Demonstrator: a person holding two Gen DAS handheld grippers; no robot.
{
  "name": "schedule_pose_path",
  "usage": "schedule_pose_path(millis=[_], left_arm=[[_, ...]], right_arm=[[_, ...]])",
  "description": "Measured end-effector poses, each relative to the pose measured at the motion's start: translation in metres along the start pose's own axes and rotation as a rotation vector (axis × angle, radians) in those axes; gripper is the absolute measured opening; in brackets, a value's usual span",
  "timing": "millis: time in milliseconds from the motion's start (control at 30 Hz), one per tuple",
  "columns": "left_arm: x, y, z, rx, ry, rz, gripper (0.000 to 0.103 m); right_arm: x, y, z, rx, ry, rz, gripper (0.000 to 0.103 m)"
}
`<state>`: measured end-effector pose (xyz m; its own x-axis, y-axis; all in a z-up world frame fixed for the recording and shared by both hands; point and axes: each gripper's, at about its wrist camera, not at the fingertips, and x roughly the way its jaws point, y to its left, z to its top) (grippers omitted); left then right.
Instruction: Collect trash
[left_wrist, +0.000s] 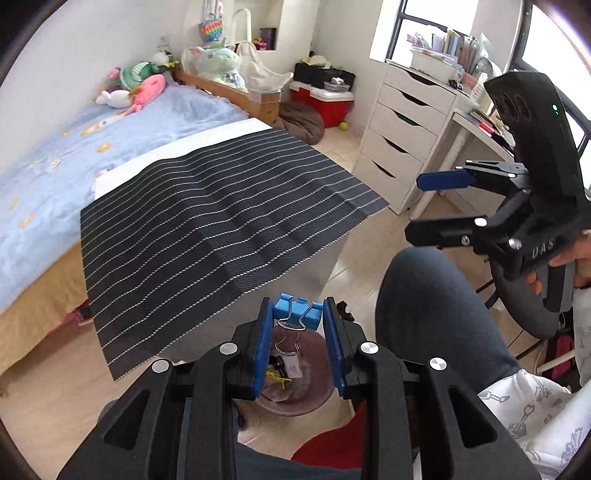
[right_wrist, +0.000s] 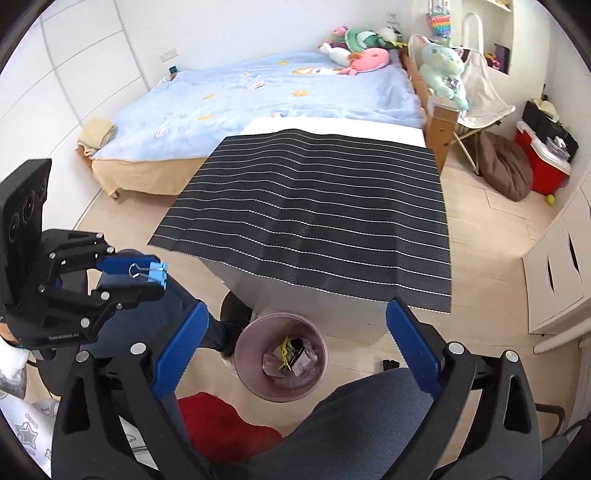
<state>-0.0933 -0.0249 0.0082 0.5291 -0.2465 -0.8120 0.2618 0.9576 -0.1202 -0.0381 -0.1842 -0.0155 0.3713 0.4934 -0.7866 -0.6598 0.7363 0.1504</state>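
Striped mat (right_wrist: 310, 206) on table; blue bed (right_wrist: 258, 99) beyond

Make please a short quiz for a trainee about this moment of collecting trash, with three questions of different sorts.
1. True or false: the left gripper is shut on the blue binder clip.
2. Multiple choice: the right gripper is (A) open and holding nothing, (B) shut on a paper, (C) shut on a cup.
3. Short answer: what stands on the floor below the held clip, with scraps already inside?

Key:
1. True; its blue fingers squeeze the clip from both sides.
2. A.
3. The pink trash bin, beside the table with the striped mat.
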Motion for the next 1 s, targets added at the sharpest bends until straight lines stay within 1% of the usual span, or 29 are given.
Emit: schedule_pose_path(millis=[167,200,233,267,300,333,367,400,467,500,600,800,1000], left_arm=[[0.004,-0.004,0.001,0.006,0.008,-0.019,0.029],[0.005,-0.004,0.000,0.006,0.013,-0.017,0.035],[0.006,-0.003,0.000,0.003,0.014,-0.013,0.045],[0.006,-0.002,0.000,-0.004,0.007,-0.011,0.061],[0.006,-0.001,0.000,-0.013,0.003,-0.011,0.067],[0.006,0.001,-0.001,-0.023,0.002,-0.010,0.071],[0.005,0.001,-0.001,-0.028,-0.002,-0.004,0.081],[0.004,0.002,-0.001,-0.035,-0.010,0.000,0.086],[0.003,0.004,-0.001,-0.052,-0.017,0.004,0.087],[0.002,0.006,-0.001,-0.058,-0.020,0.013,0.092],[0.000,0.010,-0.002,-0.081,-0.037,0.028,0.095],[-0.008,0.023,-0.001,-0.119,-0.069,0.096,0.095],[-0.017,0.035,0.005,-0.143,-0.096,0.129,0.095]], right_arm=[[-0.004,-0.006,0.000,0.016,-0.009,-0.002,0.095],[-0.005,-0.007,-0.001,0.020,-0.011,-0.001,0.095],[-0.005,-0.008,0.000,0.022,-0.012,0.000,0.095],[-0.006,-0.009,0.000,0.024,-0.012,0.001,0.095],[-0.006,-0.010,0.000,0.027,-0.013,0.003,0.096],[-0.006,-0.010,-0.001,0.029,-0.014,0.004,0.096],[-0.006,-0.010,-0.001,0.030,-0.015,0.005,0.096],[-0.006,-0.010,-0.002,0.031,-0.014,0.007,0.096],[-0.006,-0.010,-0.002,0.035,-0.015,0.012,0.096],[-0.006,-0.010,-0.002,0.037,-0.016,0.017,0.097],[-0.005,-0.009,-0.002,0.037,-0.015,0.027,0.098],[-0.005,-0.008,0.001,0.038,-0.025,0.022,0.099],[-0.011,-0.005,0.009,0.026,-0.063,0.009,0.099]])
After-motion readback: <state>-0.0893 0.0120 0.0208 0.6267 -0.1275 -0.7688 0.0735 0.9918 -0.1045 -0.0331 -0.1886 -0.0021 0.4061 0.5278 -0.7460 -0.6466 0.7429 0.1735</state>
